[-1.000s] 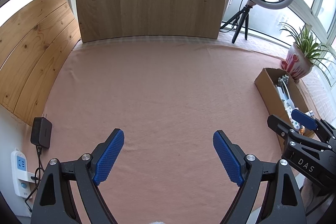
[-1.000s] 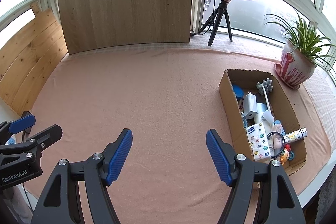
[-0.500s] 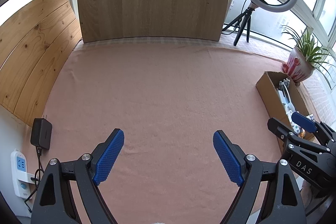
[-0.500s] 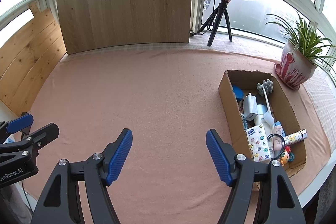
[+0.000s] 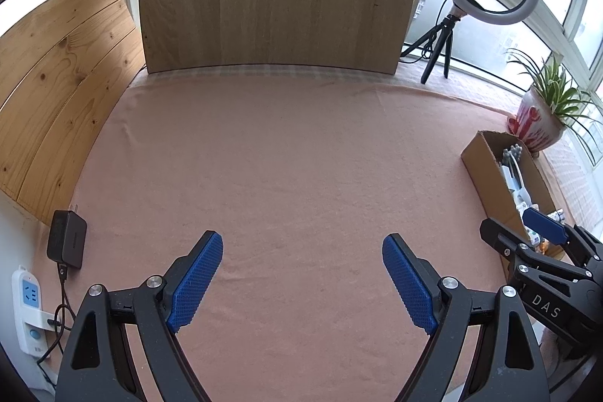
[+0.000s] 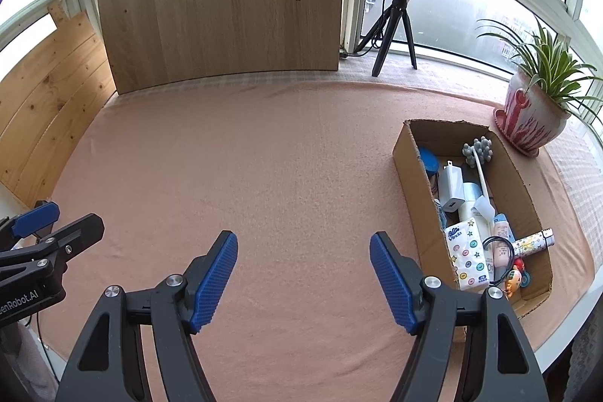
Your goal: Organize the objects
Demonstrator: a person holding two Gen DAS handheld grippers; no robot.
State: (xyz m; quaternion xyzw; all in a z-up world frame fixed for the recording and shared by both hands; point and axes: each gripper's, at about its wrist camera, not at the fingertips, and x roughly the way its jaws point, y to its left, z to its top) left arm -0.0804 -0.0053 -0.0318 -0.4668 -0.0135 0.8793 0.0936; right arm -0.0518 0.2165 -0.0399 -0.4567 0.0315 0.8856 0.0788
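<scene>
While you hover over the pink cloth [image 6: 264, 176]:
Left gripper [image 5: 301, 274]: spread wide, empty.
Right gripper [image 6: 303, 270]: spread wide, empty.
Cardboard box [image 6: 527, 206]: right of your right gripper, filled with small objects.

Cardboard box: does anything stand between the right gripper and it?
Nothing visible does. The right gripper is open over bare pink cloth, and the cardboard box lies ahead to its right with only cloth between them.

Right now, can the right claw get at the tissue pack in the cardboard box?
Probably yes: the right claw is open and empty, the cardboard box is open-topped, and the tissue pack lies on top, nothing between them.
</scene>
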